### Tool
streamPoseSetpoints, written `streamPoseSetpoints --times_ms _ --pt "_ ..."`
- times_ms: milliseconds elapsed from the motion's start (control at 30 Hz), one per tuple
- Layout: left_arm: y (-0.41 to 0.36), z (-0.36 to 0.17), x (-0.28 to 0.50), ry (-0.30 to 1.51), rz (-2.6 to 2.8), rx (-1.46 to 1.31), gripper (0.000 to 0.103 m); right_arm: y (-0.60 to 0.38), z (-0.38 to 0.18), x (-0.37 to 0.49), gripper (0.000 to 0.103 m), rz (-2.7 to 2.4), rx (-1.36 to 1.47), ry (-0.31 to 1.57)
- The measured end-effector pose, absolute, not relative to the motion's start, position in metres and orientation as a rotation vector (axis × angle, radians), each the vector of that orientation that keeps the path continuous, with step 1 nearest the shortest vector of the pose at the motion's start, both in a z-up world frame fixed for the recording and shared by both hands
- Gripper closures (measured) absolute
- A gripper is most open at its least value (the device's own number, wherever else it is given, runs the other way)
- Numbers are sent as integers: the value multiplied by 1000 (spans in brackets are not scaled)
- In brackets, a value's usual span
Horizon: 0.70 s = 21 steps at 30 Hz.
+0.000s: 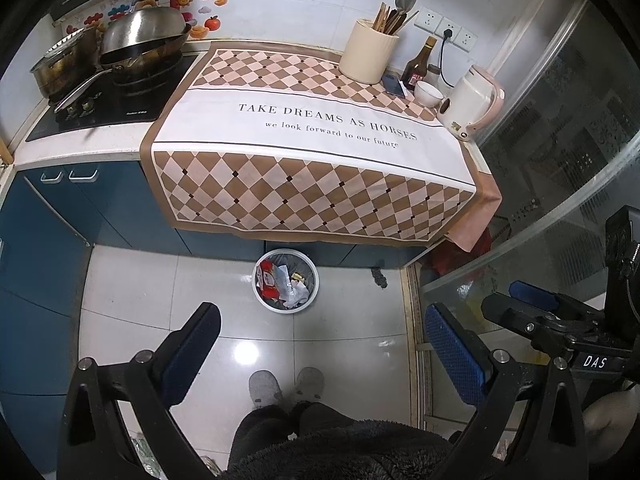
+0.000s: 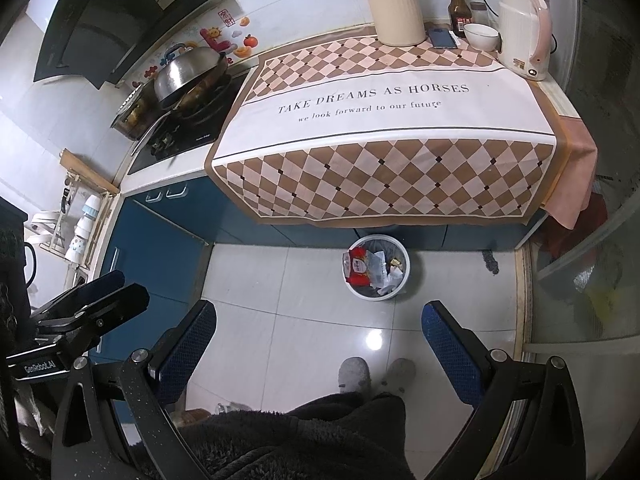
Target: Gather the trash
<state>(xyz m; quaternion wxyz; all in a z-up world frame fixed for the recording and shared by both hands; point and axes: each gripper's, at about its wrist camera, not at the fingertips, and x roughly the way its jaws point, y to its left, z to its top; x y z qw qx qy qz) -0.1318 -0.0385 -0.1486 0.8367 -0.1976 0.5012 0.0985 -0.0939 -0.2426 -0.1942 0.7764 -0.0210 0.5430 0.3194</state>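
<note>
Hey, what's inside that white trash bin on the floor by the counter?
The white trash bin holds a red snack wrapper, crumpled clear and white wrappers and a small yellowish scrap. Anything beneath that top layer is covered.

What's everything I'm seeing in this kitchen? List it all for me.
Round white trash bin: one, wrappers inside, on floor below counter.
Checkered brown-pink cloth: one, draped over counter.
Cream utensil holder: one, back of counter.
Dark sauce bottle: one, beside holder.
White bowl: one, near kettle.
White-pink kettle: one, counter's right end.
Steel wok: one, on stove.
Grey slippers: two, on floor.
Left gripper: open, empty.
Right gripper: open, empty.
</note>
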Motion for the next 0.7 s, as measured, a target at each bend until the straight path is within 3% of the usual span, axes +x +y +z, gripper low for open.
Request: streamPoseSetpoints --times_ms 700 --pt "-36 -156 -130 1092 258 -418 0 -249 -192 -88 0 700 -55 1179"
